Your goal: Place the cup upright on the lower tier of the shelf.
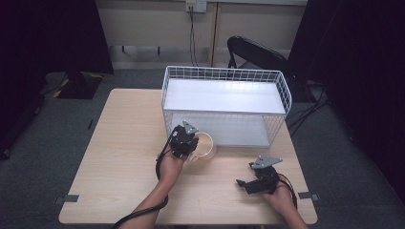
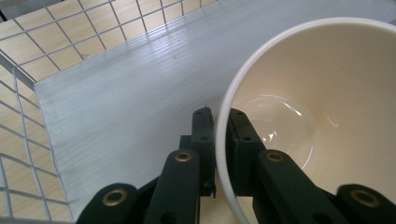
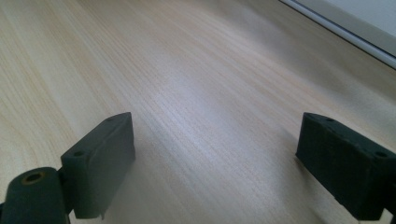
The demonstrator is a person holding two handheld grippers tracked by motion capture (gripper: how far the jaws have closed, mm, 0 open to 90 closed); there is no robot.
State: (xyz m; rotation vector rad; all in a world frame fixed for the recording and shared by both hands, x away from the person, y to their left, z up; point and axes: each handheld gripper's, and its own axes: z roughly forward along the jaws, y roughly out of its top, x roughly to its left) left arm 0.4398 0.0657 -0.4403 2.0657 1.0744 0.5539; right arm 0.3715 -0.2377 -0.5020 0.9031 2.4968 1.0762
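A cream cup [image 1: 205,145] sits at the front of the white wire rack [image 1: 227,73], by its lower shelf. My left gripper [image 1: 193,142] is shut on the cup's rim, one jaw inside and one outside. In the left gripper view the cup [image 2: 308,102] is empty and glossy, the left gripper [image 2: 220,117] pinches its wall, and the rack's grey lower shelf [image 2: 126,93] lies just beyond. My right gripper [image 1: 242,183] rests low over the table near the front right. In its own view the right gripper [image 3: 215,144] is open over bare wood, nothing between the jaws.
The wooden table [image 1: 124,143] holds the rack at its back centre-right; the rack has a white upper shelf [image 1: 224,95] and wire sides. A black folding chair [image 1: 258,52] stands behind the table. Dark curtains flank both sides.
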